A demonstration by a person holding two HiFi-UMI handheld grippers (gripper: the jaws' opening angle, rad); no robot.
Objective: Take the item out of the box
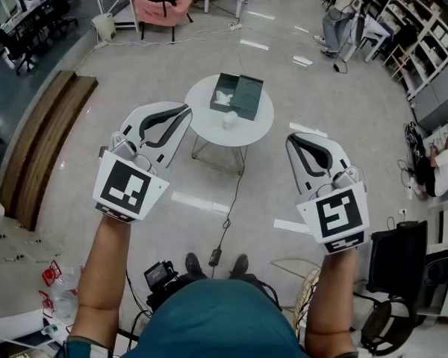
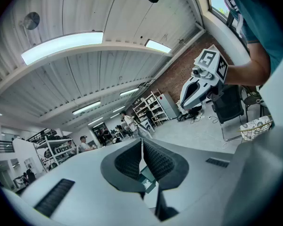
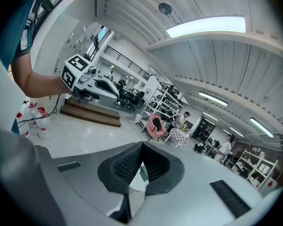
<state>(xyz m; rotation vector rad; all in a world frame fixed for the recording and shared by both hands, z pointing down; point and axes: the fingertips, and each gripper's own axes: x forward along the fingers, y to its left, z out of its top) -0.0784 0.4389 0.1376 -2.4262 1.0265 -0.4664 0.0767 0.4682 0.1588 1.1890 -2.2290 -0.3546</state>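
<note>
An open dark green box [image 1: 237,95] sits on a small round white table [image 1: 207,135], with white stuffing showing in its left half. A small white item [image 1: 229,121] stands on the table just in front of the box. My left gripper [image 1: 184,113] is held in the air to the left of the table, jaws together and empty. My right gripper [image 1: 293,143] hangs to the right of the table, also shut with nothing in it. In the left gripper view the closed jaws [image 2: 141,143] point towards the box [image 2: 149,179]. The right gripper view shows its jaws [image 3: 141,148] touching.
A cable [image 1: 228,213] runs over the floor from the table towards my feet. Wooden steps [image 1: 37,140] lie at the left and a pink chair [image 1: 158,2] behind. A person [image 1: 340,13] stands at the back right near shelves [image 1: 425,43]. A black chair [image 1: 396,259] is beside me.
</note>
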